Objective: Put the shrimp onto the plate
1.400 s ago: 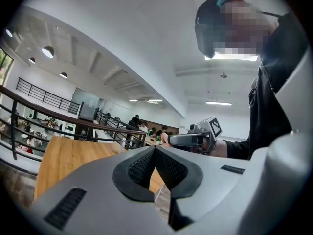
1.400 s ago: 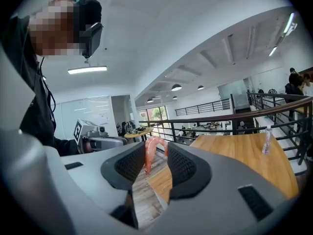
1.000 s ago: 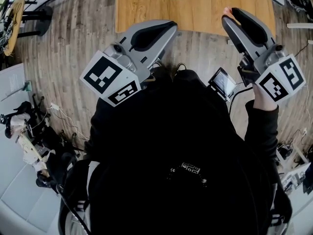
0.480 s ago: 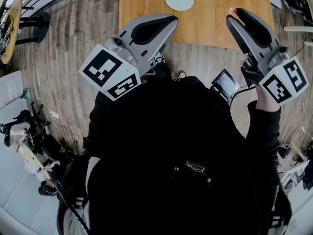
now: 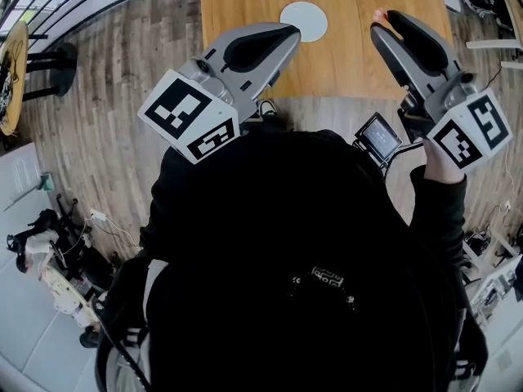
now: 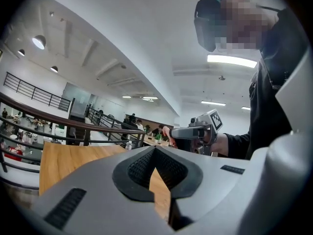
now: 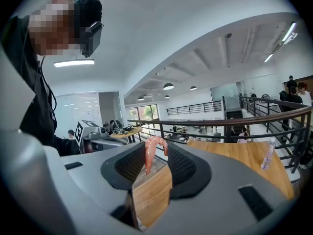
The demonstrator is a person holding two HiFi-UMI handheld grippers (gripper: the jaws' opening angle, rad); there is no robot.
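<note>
A white round plate lies on the wooden table ahead of me. My right gripper hangs over the table's near right part, to the right of the plate. It is shut on a pink curled shrimp. In the right gripper view the shrimp stands pinched between the dark pads, at the tip of the right gripper. My left gripper points at the plate's near left side. In the left gripper view the left gripper has its tips together and nothing is held.
A small screen hangs at the person's waist below the right gripper. A clear bottle stands on the table's far part. Wooden floor surrounds the table, with a black stool and cable clutter at the left.
In the head view the table and plate have slid down and more of both shows, so the plate lies closer to both gripper tips. The right gripper still holds the shrimp.
</note>
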